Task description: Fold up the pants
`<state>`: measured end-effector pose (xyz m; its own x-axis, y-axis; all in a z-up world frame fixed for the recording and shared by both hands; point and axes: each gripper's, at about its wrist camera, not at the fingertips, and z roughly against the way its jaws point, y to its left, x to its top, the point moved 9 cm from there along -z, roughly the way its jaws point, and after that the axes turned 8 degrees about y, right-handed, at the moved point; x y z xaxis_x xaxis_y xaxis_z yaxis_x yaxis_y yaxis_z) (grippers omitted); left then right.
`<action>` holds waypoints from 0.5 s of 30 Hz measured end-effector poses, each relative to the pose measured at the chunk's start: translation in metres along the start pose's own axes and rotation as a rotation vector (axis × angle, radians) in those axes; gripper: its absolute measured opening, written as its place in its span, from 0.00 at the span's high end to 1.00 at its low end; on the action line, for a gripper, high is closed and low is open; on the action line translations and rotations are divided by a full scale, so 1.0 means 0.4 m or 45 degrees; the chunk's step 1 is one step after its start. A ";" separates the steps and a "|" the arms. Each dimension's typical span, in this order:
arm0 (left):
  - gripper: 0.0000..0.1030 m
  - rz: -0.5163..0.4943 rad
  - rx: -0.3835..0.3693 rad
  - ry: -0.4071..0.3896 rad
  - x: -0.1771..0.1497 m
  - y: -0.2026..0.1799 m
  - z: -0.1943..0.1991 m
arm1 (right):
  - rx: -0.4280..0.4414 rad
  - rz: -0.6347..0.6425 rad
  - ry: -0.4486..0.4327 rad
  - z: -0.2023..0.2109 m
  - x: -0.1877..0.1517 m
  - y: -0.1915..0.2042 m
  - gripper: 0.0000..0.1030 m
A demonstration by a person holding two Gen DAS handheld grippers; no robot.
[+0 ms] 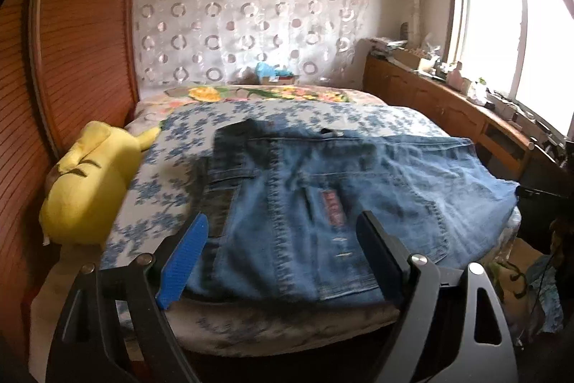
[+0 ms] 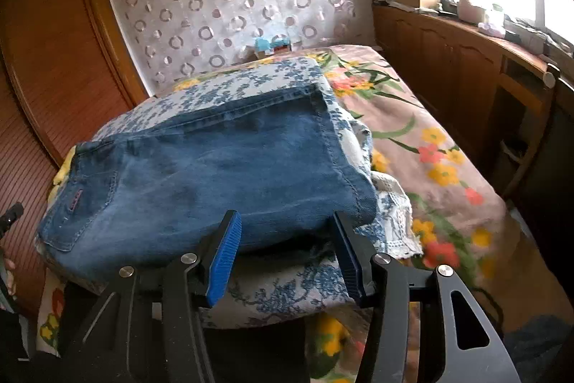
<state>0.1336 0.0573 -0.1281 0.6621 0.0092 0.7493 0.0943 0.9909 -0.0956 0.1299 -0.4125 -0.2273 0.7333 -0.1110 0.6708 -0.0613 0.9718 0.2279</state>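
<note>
The left gripper (image 1: 283, 232) stands with its jaws wide apart, nothing between the pads, poised just above the near edge of the folded jeans (image 1: 323, 203); its blue ribbed pad (image 1: 184, 261) shows on one finger, and the other finger is dark. The right gripper (image 2: 287, 250) also has its jaws parted, less widely, with its blue pads to either side of the near edge of the jeans (image 2: 222, 174) and no cloth pinched between them. The jeans lie folded over themselves on a blue-flowered cover (image 1: 201, 124) spread on the bed (image 2: 441, 174), the back pocket with a small red label (image 1: 332, 209) facing up in the left wrist view, and the hemmed leg ends (image 2: 323, 117) lying toward the far side in the right wrist view. Just beside the jeans, against the wooden slatted panel (image 1: 71, 52), sits a yellow plush toy (image 1: 93, 182). Beneath the blue-flowered cover a bedspread with orange and yellow flowers (image 2: 430, 153) shows. Behind the bed hangs a pale curtain with ring patterns (image 1: 251, 9). Along the window side runs a wooden cabinet (image 2: 448, 60) with clutter on top, under a bright window (image 1: 502, 24).
</note>
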 end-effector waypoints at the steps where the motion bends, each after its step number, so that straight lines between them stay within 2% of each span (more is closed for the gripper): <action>1: 0.17 -0.004 -0.019 0.001 0.003 -0.015 -0.003 | 0.008 -0.007 0.000 0.002 0.001 -0.001 0.48; 6: 0.17 -0.036 -0.082 0.002 0.022 -0.092 -0.022 | 0.016 -0.043 0.023 -0.010 -0.002 -0.010 0.48; 15: 0.17 -0.090 -0.104 0.015 0.029 -0.171 -0.037 | 0.034 -0.071 0.046 -0.040 0.013 -0.013 0.47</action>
<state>0.1459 -0.0122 -0.1227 0.6601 -0.0624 0.7486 0.2012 0.9748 -0.0962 0.1448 -0.4149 -0.2364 0.7599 -0.1569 0.6308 -0.0374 0.9583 0.2834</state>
